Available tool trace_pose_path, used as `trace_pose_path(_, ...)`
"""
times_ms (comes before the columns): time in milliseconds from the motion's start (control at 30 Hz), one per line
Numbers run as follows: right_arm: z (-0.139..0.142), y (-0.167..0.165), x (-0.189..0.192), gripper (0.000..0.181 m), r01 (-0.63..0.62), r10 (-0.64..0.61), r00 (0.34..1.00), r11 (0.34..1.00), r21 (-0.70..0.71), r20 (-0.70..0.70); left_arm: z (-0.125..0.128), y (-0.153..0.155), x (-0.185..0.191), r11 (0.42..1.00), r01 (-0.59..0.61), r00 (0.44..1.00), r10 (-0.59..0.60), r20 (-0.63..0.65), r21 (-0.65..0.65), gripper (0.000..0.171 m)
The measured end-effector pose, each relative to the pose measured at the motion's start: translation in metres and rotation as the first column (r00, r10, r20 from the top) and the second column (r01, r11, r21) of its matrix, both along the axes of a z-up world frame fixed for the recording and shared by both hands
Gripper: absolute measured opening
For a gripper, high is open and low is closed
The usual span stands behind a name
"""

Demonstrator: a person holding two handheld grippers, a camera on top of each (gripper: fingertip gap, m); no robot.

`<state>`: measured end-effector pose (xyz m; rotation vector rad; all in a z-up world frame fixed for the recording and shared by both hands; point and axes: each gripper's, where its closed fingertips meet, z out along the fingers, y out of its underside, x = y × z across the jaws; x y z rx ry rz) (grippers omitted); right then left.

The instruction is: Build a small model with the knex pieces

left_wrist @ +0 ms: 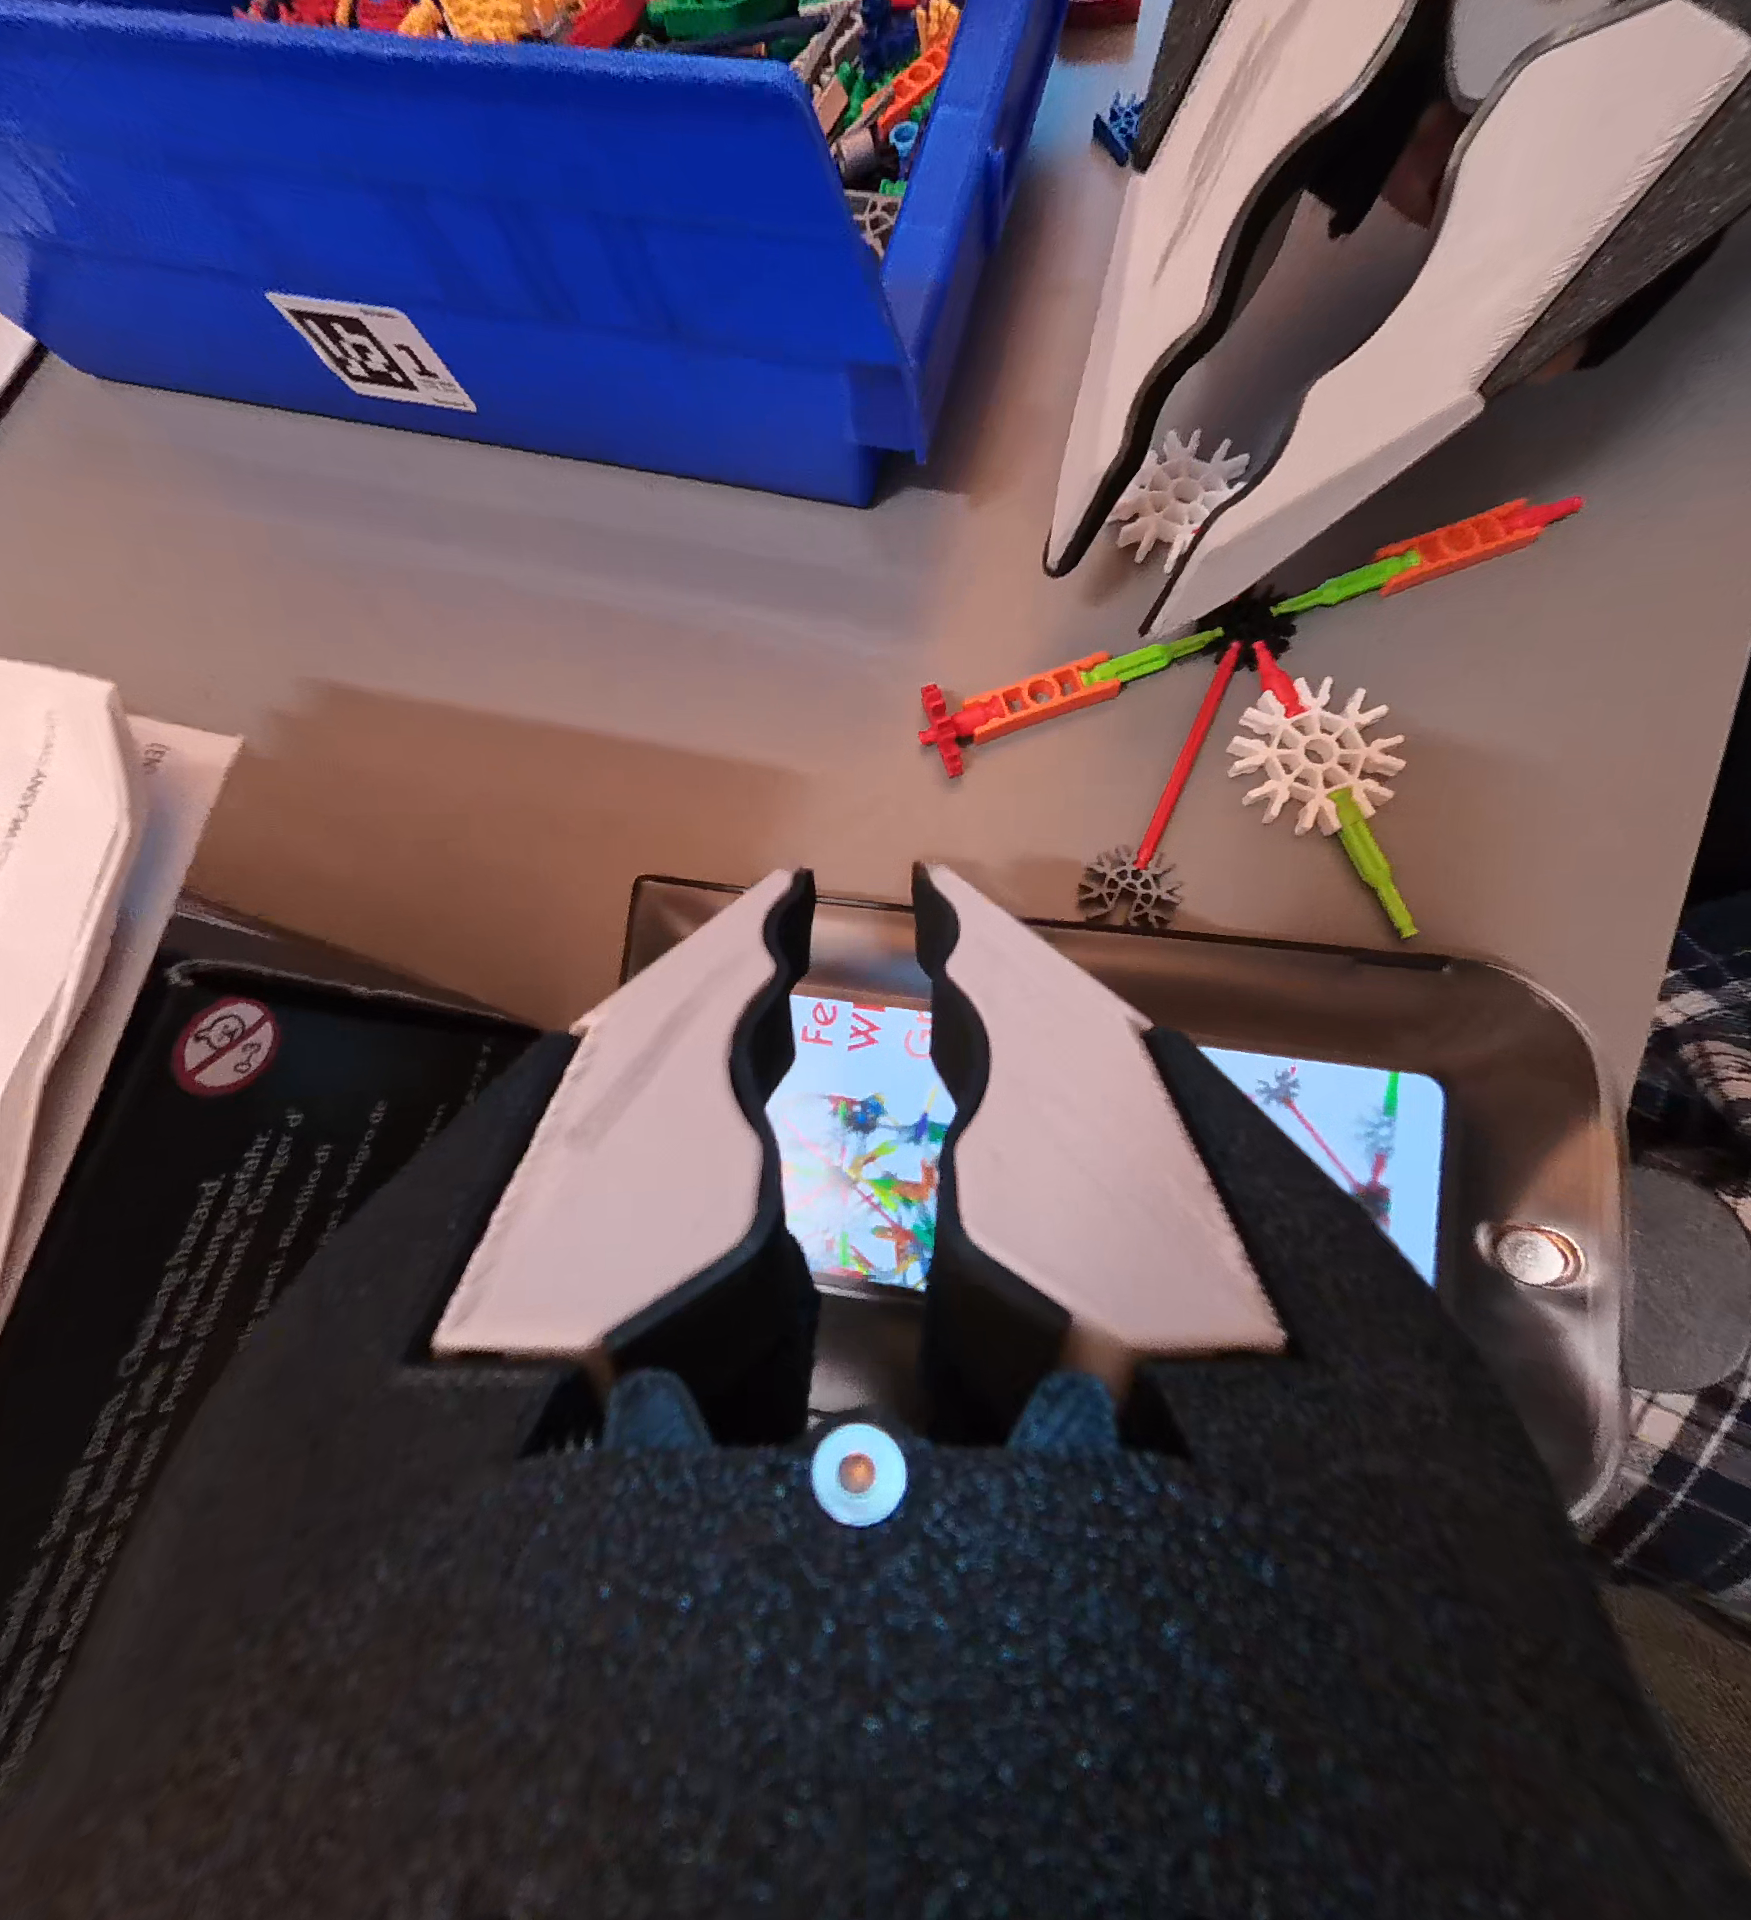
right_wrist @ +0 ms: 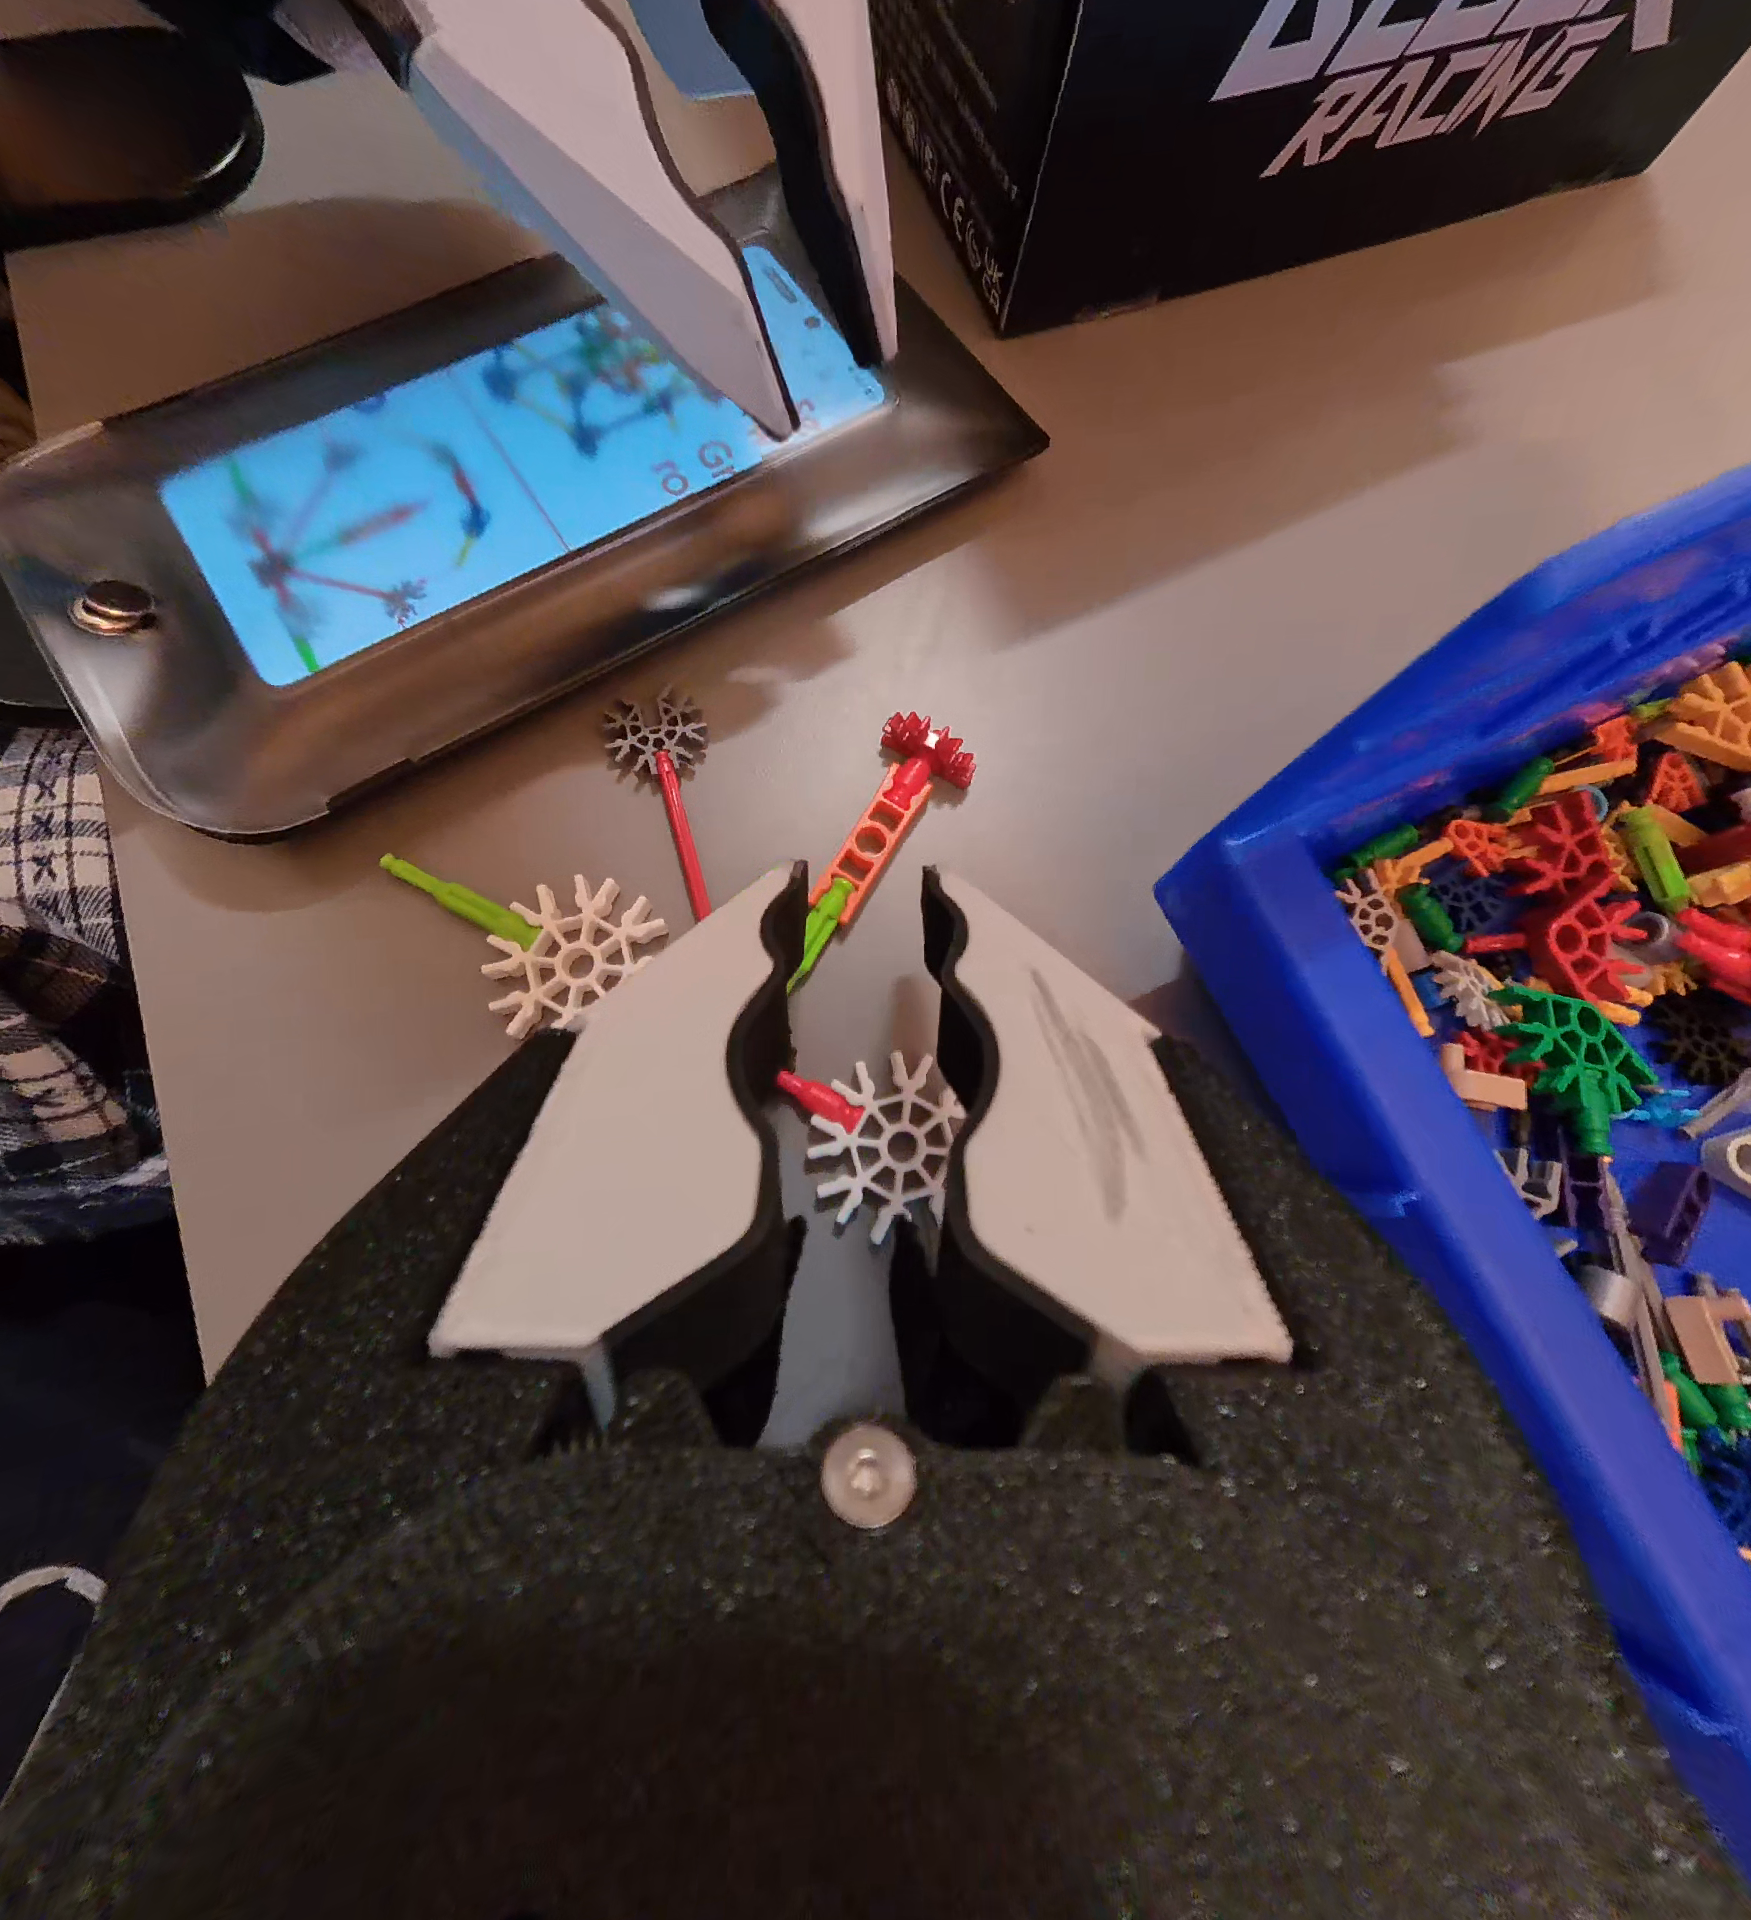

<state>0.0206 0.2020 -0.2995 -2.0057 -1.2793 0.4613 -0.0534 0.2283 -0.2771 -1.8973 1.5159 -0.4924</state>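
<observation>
Right gripper (right_wrist: 863, 878) pinches a white snowflake connector (right_wrist: 886, 1143) with a short red rod (right_wrist: 817, 1093) between its fingers, held over the black hub (left_wrist: 1253, 623) of the rod model at 2 o'clock in the left wrist view. Left gripper (left_wrist: 860, 878) is slightly spread, holds nothing, and hovers above the phone (left_wrist: 1515, 1049) screen at 6 o'clock. Blue parts bin (left_wrist: 497, 239) sits at 11 o'clock, a second white connector (left_wrist: 1316, 754) just below the hub.
</observation>
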Motion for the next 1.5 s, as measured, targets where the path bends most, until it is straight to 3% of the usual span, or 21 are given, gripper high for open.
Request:
trace_pose_path(167,0.007,-0.004,-0.006,0.021,-0.046,0.047,0.998,0.999,0.025,-0.032,0.018,-0.001,0.002,0.999,-0.033,0.994,0.032,0.108,0.013,0.018)
trace_pose_path(267,0.018,-0.025,-0.018,0.021,-0.183,0.186,0.978,0.983,0.031,-0.099,0.039,-0.011,0.001,1.0,-0.01,0.972,0.007,0.236,0.011,0.018)
trace_pose_path(433,0.035,-0.089,-0.05,0.02,-0.505,0.506,0.844,0.861,0.051,-0.177,0.052,-0.041,0.001,0.992,0.092,0.924,-0.05,0.38,-0.092,0.026)
trace_pose_path(633,0.035,-0.139,-0.083,0.019,-0.719,0.696,0.68,0.695,-0.023,-0.229,0.064,-0.091,-0.002,0.917,0.34,0.816,-0.176,0.551,-0.21,0.041)
trace_pose_path(800,0.025,-0.148,-0.09,0.012,-0.795,0.771,0.602,0.605,-0.057,-0.207,0.051,-0.136,-0.011,0.857,0.498,0.788,-0.382,0.483,-0.135,0.038)
trace_pose_path(833,0.026,-0.15,-0.091,0.013,-0.806,0.78,0.586,0.588,-0.065,-0.217,0.048,-0.143,-0.012,0.841,0.522,0.783,-0.407,0.472,-0.142,0.031)
trace_pose_path(1133,0.005,-0.164,-0.095,0.001,-0.882,0.868,0.467,0.444,-0.158,-0.17,0.024,-0.17,-0.017,0.778,0.603,0.768,-0.508,0.391,-0.174,0.019)
trace_pose_path(1500,-0.011,-0.162,-0.09,0.0,-0.893,0.907,0.42,0.407,-0.192,-0.031,0.003,-0.17,-0.022,0.764,0.601,0.793,-0.537,0.288,-0.232,0.019)
